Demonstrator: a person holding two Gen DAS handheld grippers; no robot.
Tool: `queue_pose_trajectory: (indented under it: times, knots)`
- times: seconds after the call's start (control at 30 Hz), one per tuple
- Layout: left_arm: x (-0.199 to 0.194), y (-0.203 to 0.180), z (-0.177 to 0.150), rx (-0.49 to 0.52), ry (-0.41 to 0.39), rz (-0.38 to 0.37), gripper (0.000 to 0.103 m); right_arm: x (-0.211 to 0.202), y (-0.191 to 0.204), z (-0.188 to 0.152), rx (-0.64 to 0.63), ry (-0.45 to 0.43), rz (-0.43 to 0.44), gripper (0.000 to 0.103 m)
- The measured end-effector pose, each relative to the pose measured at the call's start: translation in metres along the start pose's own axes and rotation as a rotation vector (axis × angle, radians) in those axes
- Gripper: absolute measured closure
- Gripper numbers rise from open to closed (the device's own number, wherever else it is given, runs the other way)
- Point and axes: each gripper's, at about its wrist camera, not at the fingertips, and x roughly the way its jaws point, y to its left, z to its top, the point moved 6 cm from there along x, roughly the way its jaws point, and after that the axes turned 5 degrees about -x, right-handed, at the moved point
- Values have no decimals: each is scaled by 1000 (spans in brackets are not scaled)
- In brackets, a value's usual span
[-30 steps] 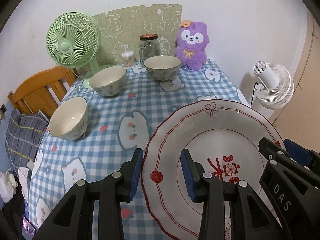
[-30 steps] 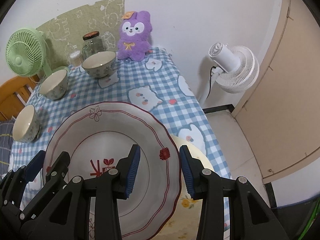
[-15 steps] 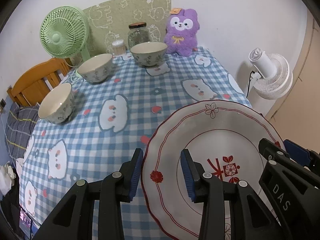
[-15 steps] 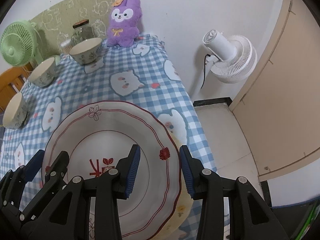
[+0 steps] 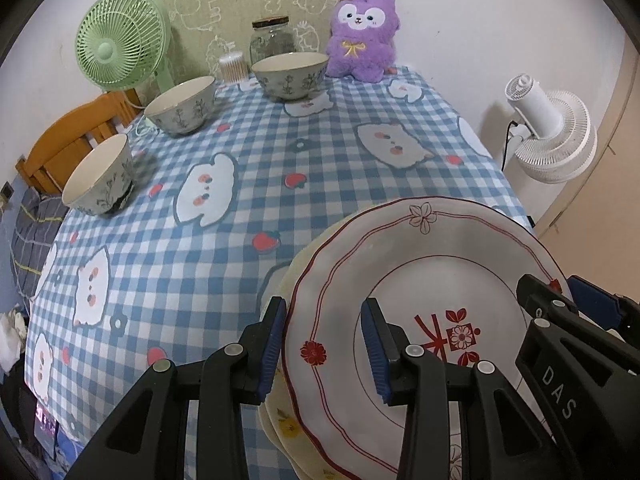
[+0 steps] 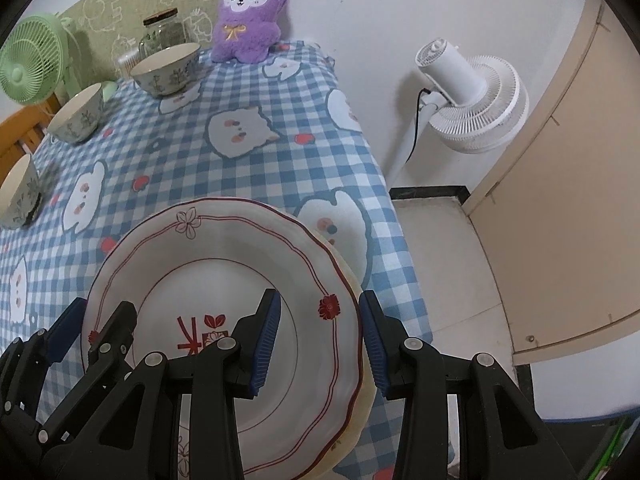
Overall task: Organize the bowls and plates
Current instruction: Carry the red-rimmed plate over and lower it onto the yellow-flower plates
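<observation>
A white plate with red trim (image 5: 436,280) (image 6: 224,264) is held at both sides, just over a cream yellow-flowered plate (image 5: 280,420) (image 6: 360,392) at the table's near right corner. My left gripper (image 5: 324,344) straddles its left rim, jaws apart on either side. My right gripper (image 6: 320,338) straddles its right rim the same way. Three patterned bowls stand apart: one at the left edge (image 5: 100,176) (image 6: 18,192), one further back (image 5: 180,106) (image 6: 78,118), one at the back (image 5: 290,74) (image 6: 168,68).
Blue checked tablecloth (image 5: 240,200). At the back stand a green fan (image 5: 120,52), a glass jar (image 5: 272,38), a cotton-swab tub (image 5: 232,66) and a purple plush (image 5: 362,36). A white floor fan (image 6: 468,100) and a beige door (image 6: 560,200) are to the right. A wooden chair (image 5: 68,140) is on the left.
Both grippers carried the red-trimmed plate back toward the near right corner and lowered it over the cream plate. The bowls have not moved.
</observation>
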Motion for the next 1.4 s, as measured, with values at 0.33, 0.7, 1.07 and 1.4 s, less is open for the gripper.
queue_pose_trajectory:
  times: [0.33, 0.7, 1.07, 1.4]
  knots:
    - [-1, -4, -3, 11, -11, 18, 65, 7, -3, -4, 5, 20, 10, 59]
    - [-1, -4, -6, -1, -35, 49, 66, 8, -2, -4, -1, 3, 23, 57]
    - [0, -6, -6, 15, -30, 35, 54, 7, -4, -1, -21, 1, 43, 46]
    - [-12, 8, 3, -45, -19, 23, 35, -11, -11, 4, -34, -20, 66, 33]
